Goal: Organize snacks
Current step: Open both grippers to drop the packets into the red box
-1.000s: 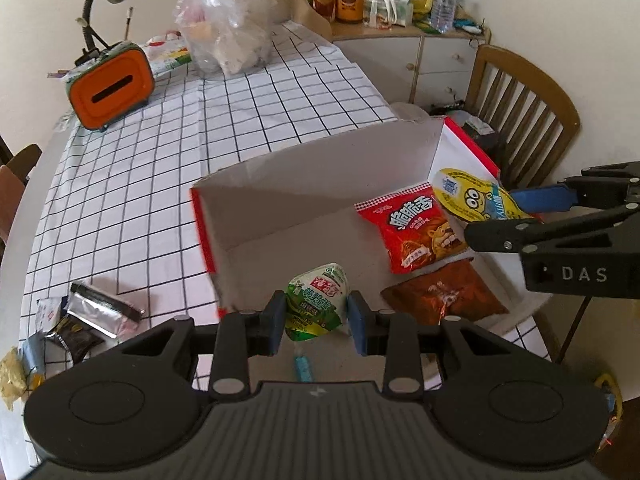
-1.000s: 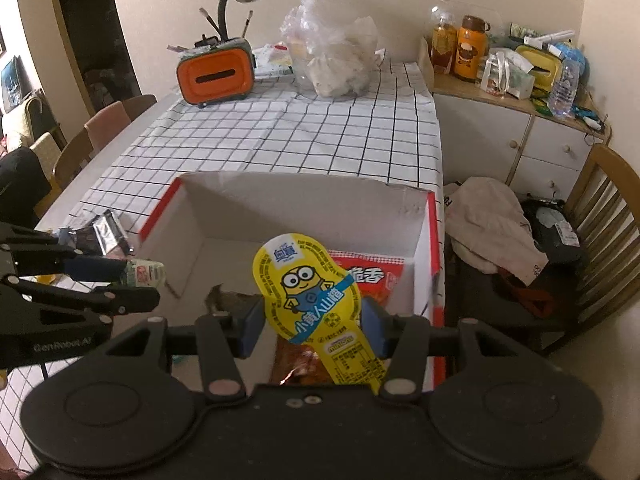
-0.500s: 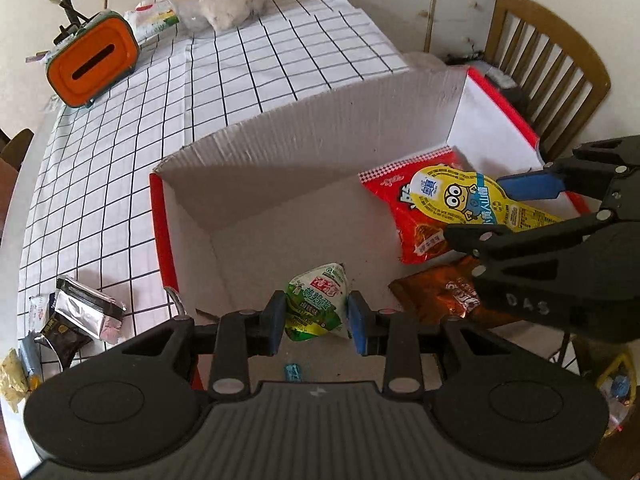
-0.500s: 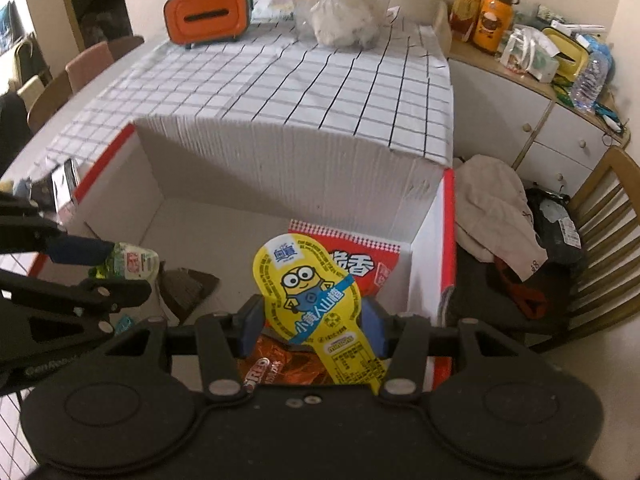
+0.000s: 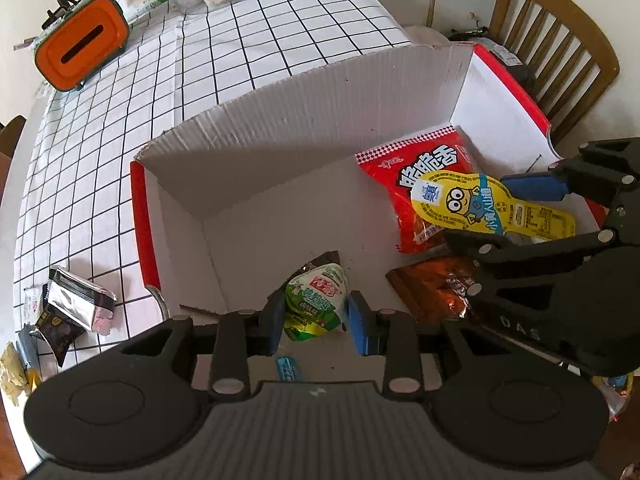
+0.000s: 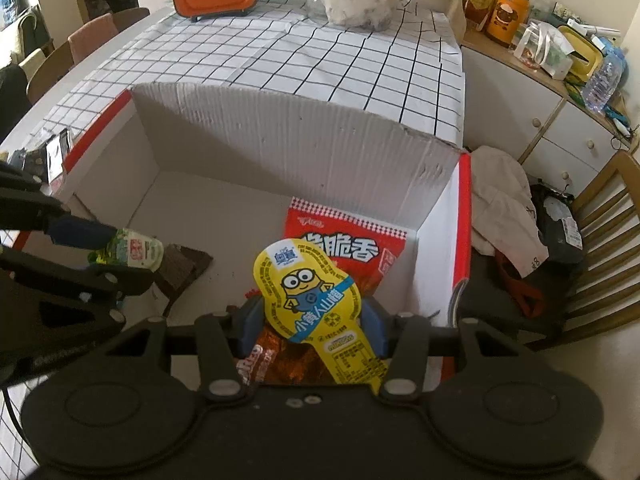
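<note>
One cardboard box (image 5: 304, 92) sits on the table (image 5: 240, 32). Six snack packets show in or over it: one green (image 5: 316, 304), one yellow (image 5: 460, 204), one red (image 5: 404, 184), one orange-brown (image 5: 432, 284), one dark brown (image 6: 180, 268), one small blue (image 5: 289, 368).

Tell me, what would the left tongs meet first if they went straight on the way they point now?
Probably the dark brown packet on the cardboard box floor, just beyond the green snack pouch that the left tongs hold; depth is unclear.
</note>
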A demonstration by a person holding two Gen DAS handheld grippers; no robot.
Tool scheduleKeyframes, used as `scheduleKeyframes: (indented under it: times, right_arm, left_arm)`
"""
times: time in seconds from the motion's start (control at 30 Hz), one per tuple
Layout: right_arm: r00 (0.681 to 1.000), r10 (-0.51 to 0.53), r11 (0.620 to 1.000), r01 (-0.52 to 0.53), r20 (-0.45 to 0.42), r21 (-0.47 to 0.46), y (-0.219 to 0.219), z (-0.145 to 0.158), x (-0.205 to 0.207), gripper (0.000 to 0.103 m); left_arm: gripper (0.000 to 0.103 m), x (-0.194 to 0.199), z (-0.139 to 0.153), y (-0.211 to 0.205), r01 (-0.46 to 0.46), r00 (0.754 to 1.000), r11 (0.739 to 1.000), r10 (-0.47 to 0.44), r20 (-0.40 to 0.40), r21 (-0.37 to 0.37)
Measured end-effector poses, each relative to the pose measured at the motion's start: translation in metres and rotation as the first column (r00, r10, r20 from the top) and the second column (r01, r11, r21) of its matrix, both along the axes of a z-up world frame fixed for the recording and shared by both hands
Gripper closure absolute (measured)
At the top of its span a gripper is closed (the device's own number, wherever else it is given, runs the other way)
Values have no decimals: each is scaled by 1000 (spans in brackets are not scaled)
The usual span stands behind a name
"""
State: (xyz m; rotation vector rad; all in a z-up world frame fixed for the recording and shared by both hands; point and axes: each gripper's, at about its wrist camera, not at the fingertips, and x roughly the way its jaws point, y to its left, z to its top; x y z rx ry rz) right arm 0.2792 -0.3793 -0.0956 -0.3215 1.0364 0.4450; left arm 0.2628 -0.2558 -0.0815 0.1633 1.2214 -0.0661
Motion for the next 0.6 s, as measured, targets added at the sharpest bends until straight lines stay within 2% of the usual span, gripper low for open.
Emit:
scheduleKeyframes:
  times: [0.2,0.27,0.33,0.47,0.5,0.6]
  right_arm:
    - [1000,-5,1000,4,10,21,-4,5,-5,50]
    - [1000,-3,1000,3,15,27,-5,8,-7,49]
    - [1000,0,1000,-1,22,29,-5,11,-10,46]
    - [1000,5,999,-6,30,45,-8,19,-18,43]
    - [999,3,999,-5,34,50,-8,21,-19,39]
    - [999,7,998,-10,47,69,-10,30,-26,36]
  left_arm:
    - [69,-2,2,1,-9,1000,1000,9,13,-15]
    - [60,-4,5,3,-19,1000,999,20,19,-35]
    - [56,-6,10,5,-26,999,998,28,36,-56]
    - [55,-12,18,8,-34,997,997,39,62,-76]
    - [55,-14,20,9,-37,997,996,43,69,-81]
    - [49,-21,27,12,-44,994,995,53,95,-93]
